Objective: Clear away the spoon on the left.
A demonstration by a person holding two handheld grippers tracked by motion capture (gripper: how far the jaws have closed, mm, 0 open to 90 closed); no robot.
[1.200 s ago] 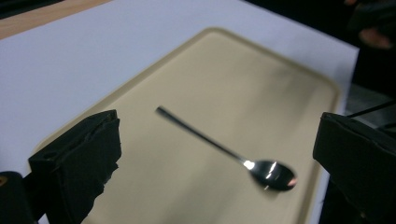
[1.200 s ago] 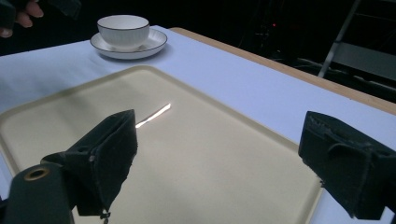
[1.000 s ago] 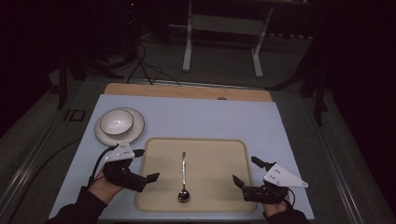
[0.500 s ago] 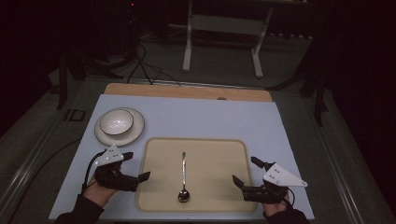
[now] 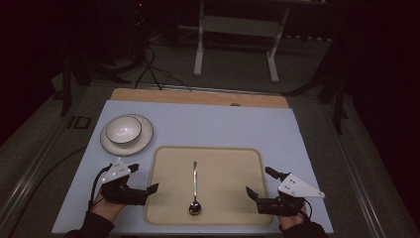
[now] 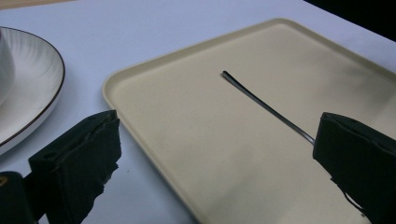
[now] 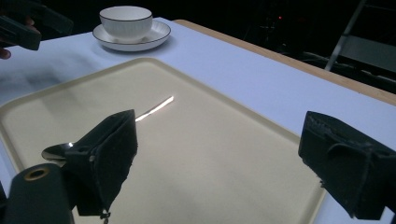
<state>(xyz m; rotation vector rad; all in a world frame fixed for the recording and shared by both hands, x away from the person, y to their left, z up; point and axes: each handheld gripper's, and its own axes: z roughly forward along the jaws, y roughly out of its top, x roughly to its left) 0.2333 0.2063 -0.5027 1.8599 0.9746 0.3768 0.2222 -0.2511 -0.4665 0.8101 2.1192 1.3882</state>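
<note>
Spoon (image 5: 194, 187) lies on tray (image 5: 233, 163) between two spread tools, bowl (image 5: 124, 130) well apart.

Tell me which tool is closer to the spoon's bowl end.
The right tool, by a little: it sits level with the spoon bowl at the tray's near end. The left tool is slightly farther.

**Two black hand-held grippers with pale top plates**

Each hand carries a black tool. The left gripper (image 5: 148, 190) and right gripper (image 5: 251, 194) both wear a light grey three-cornered plate dotted with small marks, possibly screws. The jaws are blocky, matt black, rough-edged pads. Thin dark cables trail back. Sleeves look dark.
</note>
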